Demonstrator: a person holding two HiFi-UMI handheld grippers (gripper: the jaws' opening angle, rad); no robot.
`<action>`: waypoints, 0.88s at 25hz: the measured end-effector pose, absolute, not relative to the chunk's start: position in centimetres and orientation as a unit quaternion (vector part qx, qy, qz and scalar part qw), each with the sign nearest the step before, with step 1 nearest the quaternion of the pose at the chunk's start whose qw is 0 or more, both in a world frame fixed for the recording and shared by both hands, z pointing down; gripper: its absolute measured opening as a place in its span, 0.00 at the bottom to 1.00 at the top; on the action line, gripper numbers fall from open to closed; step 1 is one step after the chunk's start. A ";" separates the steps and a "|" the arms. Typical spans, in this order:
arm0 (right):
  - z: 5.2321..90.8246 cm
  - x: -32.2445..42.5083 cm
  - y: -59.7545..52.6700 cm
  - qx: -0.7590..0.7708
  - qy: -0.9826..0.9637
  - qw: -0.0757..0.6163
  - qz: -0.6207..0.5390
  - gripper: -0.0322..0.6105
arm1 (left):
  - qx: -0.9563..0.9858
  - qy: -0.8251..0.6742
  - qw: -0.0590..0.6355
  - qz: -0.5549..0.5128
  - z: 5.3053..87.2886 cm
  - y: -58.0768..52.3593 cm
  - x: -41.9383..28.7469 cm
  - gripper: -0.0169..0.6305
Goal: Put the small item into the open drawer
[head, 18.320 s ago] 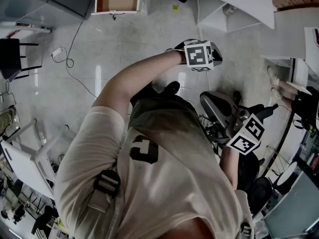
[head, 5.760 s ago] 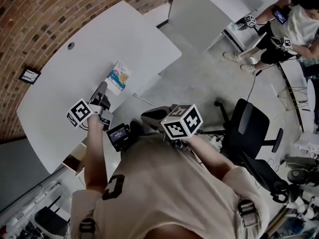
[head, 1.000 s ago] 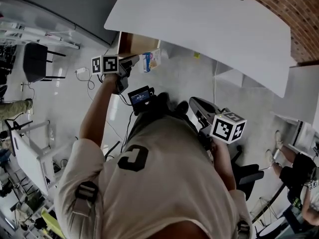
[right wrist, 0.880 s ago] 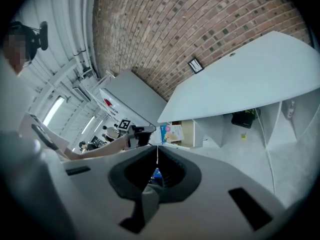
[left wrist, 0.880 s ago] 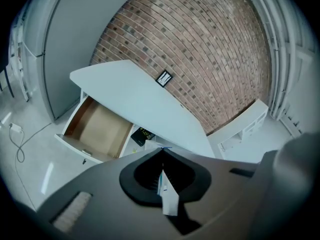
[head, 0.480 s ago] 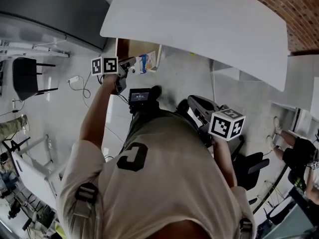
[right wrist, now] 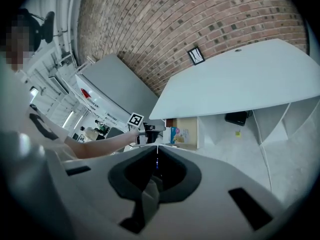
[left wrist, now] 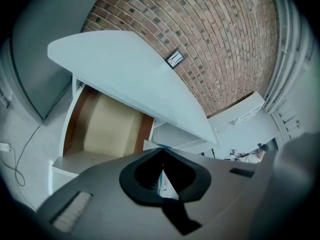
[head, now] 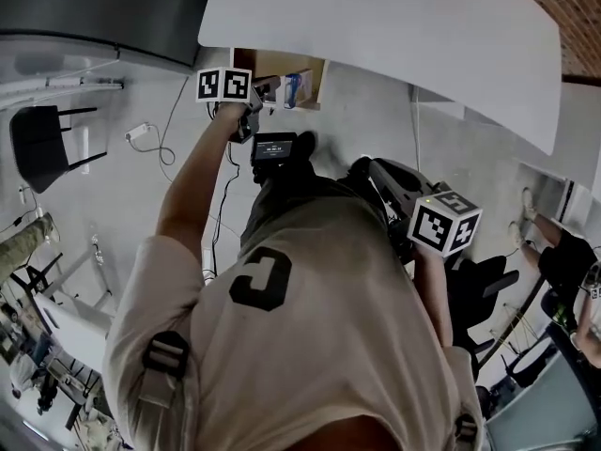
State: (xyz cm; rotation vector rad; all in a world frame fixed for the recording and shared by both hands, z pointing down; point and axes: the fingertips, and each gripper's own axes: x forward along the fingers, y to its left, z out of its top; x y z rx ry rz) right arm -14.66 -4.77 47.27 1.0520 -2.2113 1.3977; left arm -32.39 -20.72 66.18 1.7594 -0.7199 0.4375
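Under the left end of the white worktop (head: 394, 26), the left tool (head: 274, 88) pinched the small box (head: 294, 90) over the open drawer (head: 277, 64). The right tool (head: 376, 171) was shut and empty, well apart.

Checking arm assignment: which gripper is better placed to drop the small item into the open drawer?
Left. The left gripper grips the small item at the open drawer; the right gripper, shut and empty, hangs far back.

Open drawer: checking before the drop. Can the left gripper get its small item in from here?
Probably yes: the left gripper, shut on the small item, is beside the drawer, and nothing blocks its open top.
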 end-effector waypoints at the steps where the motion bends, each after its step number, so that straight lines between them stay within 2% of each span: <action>1: 47.4 -15.1 -4.9 0.369 -0.772 0.160 0.493 0.06 | 0.746 -0.304 0.561 0.191 66.6 -20.9 -32.7 0.03; 12: 48.3 -16.4 -5.1 0.385 -0.755 0.192 0.494 0.06 | 0.744 -0.303 0.540 0.250 71.5 -22.5 -32.5 0.03; 22: 49.1 -14.5 -3.9 0.413 -0.729 0.179 0.516 0.06 | 0.757 -0.283 0.505 0.302 74.7 -23.6 -29.9 0.03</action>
